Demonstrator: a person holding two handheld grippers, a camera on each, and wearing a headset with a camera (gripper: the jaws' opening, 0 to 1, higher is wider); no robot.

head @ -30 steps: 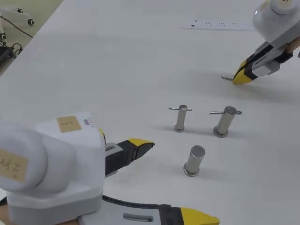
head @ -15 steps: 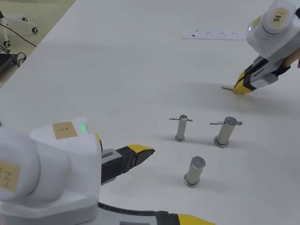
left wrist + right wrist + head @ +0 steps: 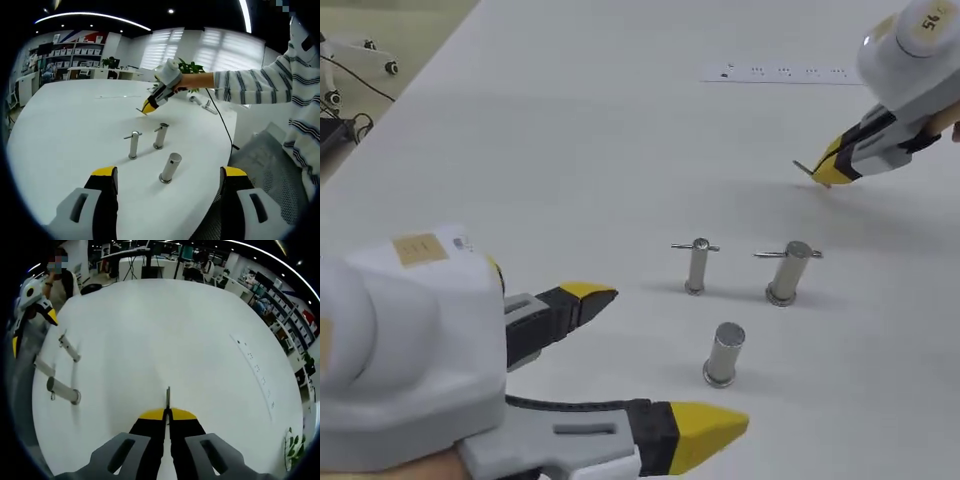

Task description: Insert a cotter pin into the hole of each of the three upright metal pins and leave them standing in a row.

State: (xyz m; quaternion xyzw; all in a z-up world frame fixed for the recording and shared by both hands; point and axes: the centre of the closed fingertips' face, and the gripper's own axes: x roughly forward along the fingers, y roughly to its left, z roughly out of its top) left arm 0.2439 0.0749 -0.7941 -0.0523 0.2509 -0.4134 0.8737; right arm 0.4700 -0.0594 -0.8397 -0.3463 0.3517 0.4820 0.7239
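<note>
Right gripper [image 3: 824,172], labelled perhaps "54", pinches a cotter pin [image 3: 804,167]; left gripper [image 3: 680,358] spread.

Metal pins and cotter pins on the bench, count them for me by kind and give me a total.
metal pins: 3, all upright
cotter pins: 3, with 2 through metal pins and 1 held in the right gripper
Total: 6

Silver pins [image 3: 725,350], white table [image 3: 570,150], striped sleeve [image 3: 260,85]
</note>
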